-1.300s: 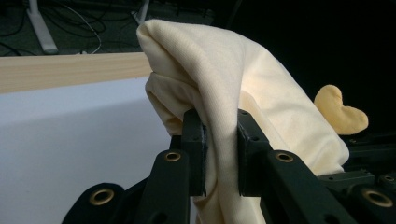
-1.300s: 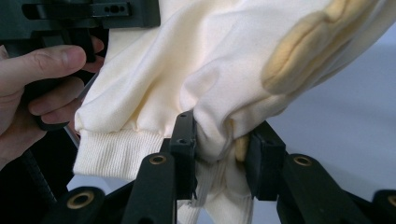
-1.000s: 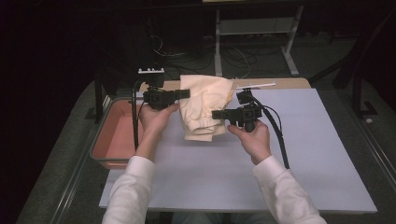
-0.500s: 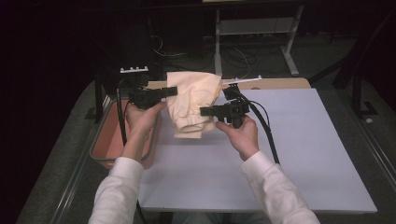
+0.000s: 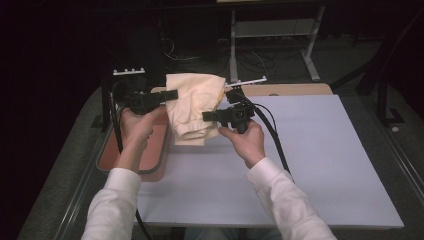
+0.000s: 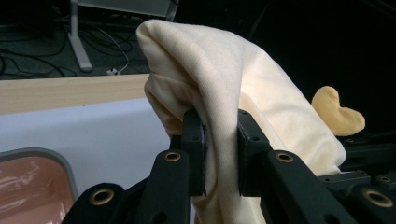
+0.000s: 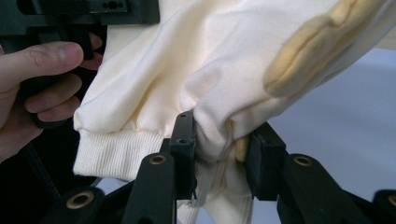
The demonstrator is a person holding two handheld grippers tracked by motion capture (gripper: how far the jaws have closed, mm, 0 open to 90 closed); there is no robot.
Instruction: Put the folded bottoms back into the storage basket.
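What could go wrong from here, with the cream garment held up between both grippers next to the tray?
1. The left gripper pinches just a thin fold of the cream garment; a tug could pull it free.
2. The right gripper clamps a bunched wad by the ribbed cuff; layers might slip unevenly.
3. The garment's lower edge hangs beside the reddish tray and could drag on its rim.

We saw the cream garment (image 5: pixel 192 107) held up between the left gripper (image 5: pixel 172 94) and the right gripper (image 5: pixel 207 116), both clamped on it, above the white table (image 5: pixel 325 165) beside a reddish tray (image 5: pixel 150 162).
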